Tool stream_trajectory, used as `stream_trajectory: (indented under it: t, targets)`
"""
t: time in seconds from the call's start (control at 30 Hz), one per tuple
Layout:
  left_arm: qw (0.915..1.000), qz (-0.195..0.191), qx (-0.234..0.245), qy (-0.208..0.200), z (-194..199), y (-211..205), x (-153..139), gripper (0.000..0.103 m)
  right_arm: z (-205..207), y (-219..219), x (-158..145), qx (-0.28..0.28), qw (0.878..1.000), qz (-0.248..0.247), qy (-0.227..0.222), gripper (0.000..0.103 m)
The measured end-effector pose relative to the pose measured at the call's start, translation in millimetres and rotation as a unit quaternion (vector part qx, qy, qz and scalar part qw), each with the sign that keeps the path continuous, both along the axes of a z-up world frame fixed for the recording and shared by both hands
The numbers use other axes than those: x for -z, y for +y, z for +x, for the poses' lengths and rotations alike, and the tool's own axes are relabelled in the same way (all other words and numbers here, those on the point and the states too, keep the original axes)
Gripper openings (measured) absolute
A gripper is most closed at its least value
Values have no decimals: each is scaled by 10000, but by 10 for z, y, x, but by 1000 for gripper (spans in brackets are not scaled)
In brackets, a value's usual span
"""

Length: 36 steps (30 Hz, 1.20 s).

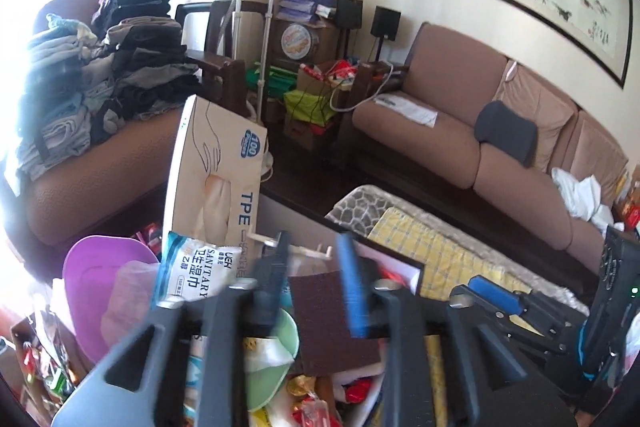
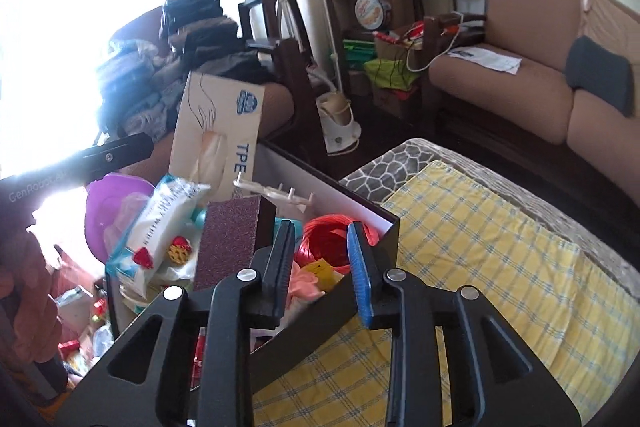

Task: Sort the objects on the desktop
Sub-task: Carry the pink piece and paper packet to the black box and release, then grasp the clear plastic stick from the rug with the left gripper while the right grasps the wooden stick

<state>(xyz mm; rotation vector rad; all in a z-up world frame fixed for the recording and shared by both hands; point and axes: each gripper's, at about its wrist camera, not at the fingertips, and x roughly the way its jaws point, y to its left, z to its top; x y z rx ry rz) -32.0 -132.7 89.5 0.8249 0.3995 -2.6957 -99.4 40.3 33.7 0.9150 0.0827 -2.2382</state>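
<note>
A dark box with a white lining [image 2: 352, 205] stands on a yellow checked cloth [image 2: 480, 239] and is crammed with objects. In it are a brown sanding block [image 2: 228, 239], a red spool of string [image 2: 332, 239], a wet-wipes pack [image 2: 160, 223] and a tall glove carton [image 2: 218, 131]. My right gripper [image 2: 320, 267] is open and empty above the box's near corner. My left gripper [image 1: 312, 283] is open and empty above the box, over the sanding block [image 1: 332, 319] and a green dish [image 1: 276, 359]. The right gripper also shows in the left wrist view [image 1: 504, 303].
A purple bowl [image 1: 100, 279] sits left of the box amid loose clutter. A brown sofa [image 1: 460, 131] runs along the far wall, an armchair piled with folded clothes [image 1: 100, 67] stands at left. A cluttered shelf [image 2: 384, 39] fills the corner.
</note>
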Motion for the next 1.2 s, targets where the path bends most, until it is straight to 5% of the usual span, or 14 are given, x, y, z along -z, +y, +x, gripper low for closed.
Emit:
stream_trajectory:
  t: [0.07, 0.2, 0.3, 0.37, 0.47, 0.57, 0.67, 0.8, 0.9, 0.97, 1.1, 1.2]
  targets:
    - [9991, -286, 305, -25, 69, 147, -88, 78, 38, 57, -40, -80, 9999, -78, -7, 27]
    - [9885, -1326, 679, -252, 306, 442, -583, 80, 236, 172, -226, -93, 9997, -95, 192, 27]
    - [9777, -1927, 834, -72, 556, 538, -1157, 95, 530, 273, -406, -183, 9990, -202, 351, 30]
    - [9644, -2321, 1264, 37, 739, 585, -1554, 103, 783, 352, -501, -194, 9980, -329, 496, 44]
    - [9424, -2873, 1708, -122, 1050, 539, -1655, 103, 1078, 271, -483, -460, 9986, -215, 168, 44]
    - [9312, -3009, 1925, -733, 1412, 314, -1198, 103, 1454, 20, -384, -984, 9942, 424, -27, 44]
    - [9264, -2565, 2179, -1688, 1678, -49, -453, 103, 1874, -241, -163, -1573, 9844, 668, -428, 44]
    - [9139, -1838, 2364, -2740, 1757, -612, 567, 97, 2164, -620, 497, -1962, 9603, 358, -1952, 44]
    - [9112, -1085, 2093, -3379, 1700, -970, 1245, 88, 2188, -967, 1133, -1579, 9295, 203, -3327, 44]
    - [9071, -352, 1950, -3713, 1625, -1159, 1653, 80, 2198, -1170, 1403, -1201, 9181, 311, -3764, 44]
    - [9043, 1, 1603, -3957, 1540, -1220, 2107, 76, 2386, -1621, 1595, -886, 9346, 1748, -2968, 46]
    - [8991, -111, 1739, -4016, 1508, -1148, 2262, 78, 2483, -1729, 1680, -687, 9346, 1816, -2980, 47]
